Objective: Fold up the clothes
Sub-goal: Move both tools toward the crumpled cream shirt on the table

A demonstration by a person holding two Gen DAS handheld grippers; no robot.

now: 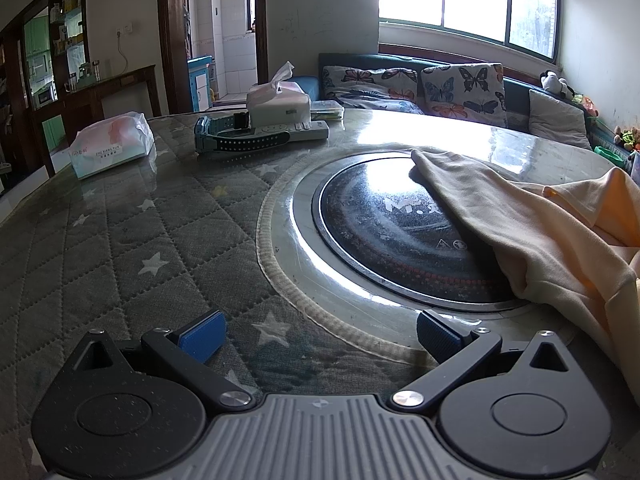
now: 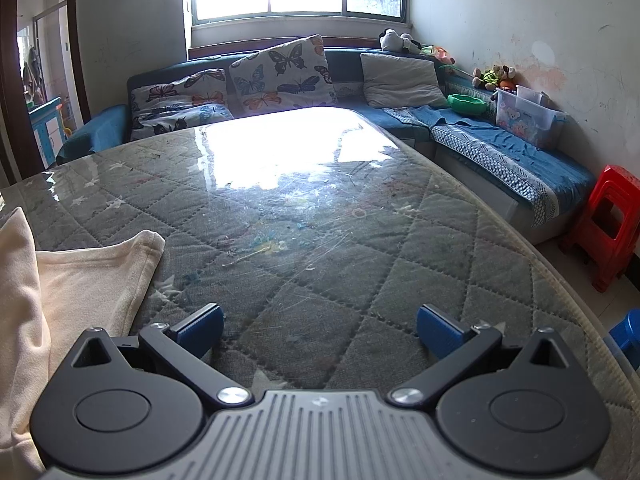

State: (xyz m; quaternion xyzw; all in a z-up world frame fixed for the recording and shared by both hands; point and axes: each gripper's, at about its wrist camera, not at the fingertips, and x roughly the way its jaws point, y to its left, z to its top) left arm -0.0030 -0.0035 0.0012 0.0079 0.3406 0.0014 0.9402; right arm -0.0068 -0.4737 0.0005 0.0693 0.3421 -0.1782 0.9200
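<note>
A pale cream-orange garment (image 1: 532, 236) lies crumpled on the round table, draped over the right side of the black hotplate (image 1: 384, 236). In the right wrist view the same garment (image 2: 80, 280) spreads along the left edge. My left gripper (image 1: 320, 334) stands open just above the quilted table cover, to the left of the garment and apart from it. My right gripper (image 2: 320, 332) is open too, with bare table cover between its blue pads (image 2: 202, 330); the cloth's hem lies just left of its left finger.
The table (image 2: 360, 240) has a grey star-quilted cover under glass. At its far left are a tissue pack (image 1: 114, 144), a tissue box (image 1: 278, 106), a remote (image 1: 288, 132) and a watch (image 1: 236, 140). A sofa (image 2: 360, 80) runs behind; a red stool (image 2: 604, 224) stands right.
</note>
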